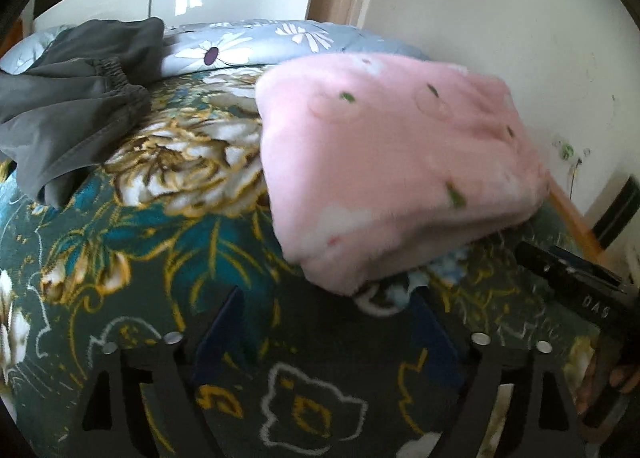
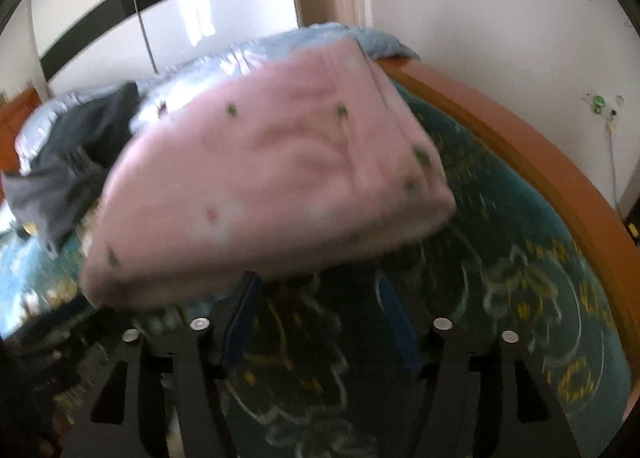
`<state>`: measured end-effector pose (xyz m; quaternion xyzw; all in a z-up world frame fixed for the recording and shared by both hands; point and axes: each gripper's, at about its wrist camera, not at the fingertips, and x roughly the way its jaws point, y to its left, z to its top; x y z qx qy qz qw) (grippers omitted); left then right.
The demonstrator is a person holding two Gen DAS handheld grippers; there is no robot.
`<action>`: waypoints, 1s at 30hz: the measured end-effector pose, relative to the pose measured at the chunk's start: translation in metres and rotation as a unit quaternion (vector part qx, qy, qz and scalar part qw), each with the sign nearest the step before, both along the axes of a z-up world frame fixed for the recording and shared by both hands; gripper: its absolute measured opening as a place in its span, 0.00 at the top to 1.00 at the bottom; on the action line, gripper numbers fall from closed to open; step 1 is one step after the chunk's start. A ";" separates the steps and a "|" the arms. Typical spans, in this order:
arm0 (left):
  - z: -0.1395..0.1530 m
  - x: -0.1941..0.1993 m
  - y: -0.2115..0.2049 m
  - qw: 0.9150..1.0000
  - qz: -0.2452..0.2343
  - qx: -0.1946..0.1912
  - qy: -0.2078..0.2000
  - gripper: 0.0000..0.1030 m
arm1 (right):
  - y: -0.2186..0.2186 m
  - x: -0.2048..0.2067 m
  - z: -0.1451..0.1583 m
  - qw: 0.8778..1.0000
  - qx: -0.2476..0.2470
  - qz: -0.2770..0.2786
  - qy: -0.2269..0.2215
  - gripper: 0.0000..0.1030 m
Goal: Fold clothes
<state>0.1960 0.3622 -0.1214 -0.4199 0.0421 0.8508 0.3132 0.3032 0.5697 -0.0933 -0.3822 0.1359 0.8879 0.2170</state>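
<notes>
Pink fleece garment (image 1: 400, 162) lies as a thick folded bundle on the bed (image 1: 120, 258), near its wooden edge (image 2: 520, 162); grey trousers (image 1: 72, 114) lie crumpled beyond. Left tool (image 1: 328, 322) and right tool (image 2: 316, 318) both gape, released, holding nothing. A careless nudge could spring the plush layers apart.

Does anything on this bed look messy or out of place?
Yes, the grey trousers lie crumpled at the far left of the bed, unfolded, partly on the blue quilt. The pink garment beside them sits in a fairly neat folded bundle.
</notes>
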 end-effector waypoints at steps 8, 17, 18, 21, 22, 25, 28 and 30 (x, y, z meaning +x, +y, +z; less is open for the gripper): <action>-0.001 -0.001 0.002 1.000 0.005 0.007 -0.007 0.00 | -0.004 0.009 -0.024 0.997 0.047 -0.047 -0.033 0.18; -0.001 0.002 0.010 1.000 -0.002 -0.006 -0.006 0.00 | 0.002 0.020 -0.030 0.995 0.060 -0.076 -0.040 0.00; -0.001 0.002 0.011 1.000 -0.004 -0.008 -0.006 0.00 | 0.003 0.023 -0.029 0.994 0.061 -0.076 -0.041 0.00; -0.003 0.004 0.013 1.000 -0.008 -0.017 -0.005 0.00 | 0.004 0.026 -0.028 0.994 0.062 -0.077 -0.039 0.00; -0.004 0.004 0.013 1.000 -0.004 -0.023 -0.001 0.00 | 0.004 0.026 -0.027 0.994 0.065 -0.078 -0.039 0.00; -0.007 0.005 0.014 0.999 0.007 -0.040 0.012 0.00 | 0.003 0.027 -0.026 0.993 0.072 -0.080 -0.041 0.00; -0.009 0.007 0.013 0.999 0.012 -0.046 0.020 0.00 | 0.004 0.029 -0.024 0.993 0.073 -0.081 -0.041 0.00; -0.009 0.007 0.012 0.999 0.014 -0.045 0.023 0.00 | 0.004 0.031 -0.022 0.993 0.075 -0.081 -0.041 0.00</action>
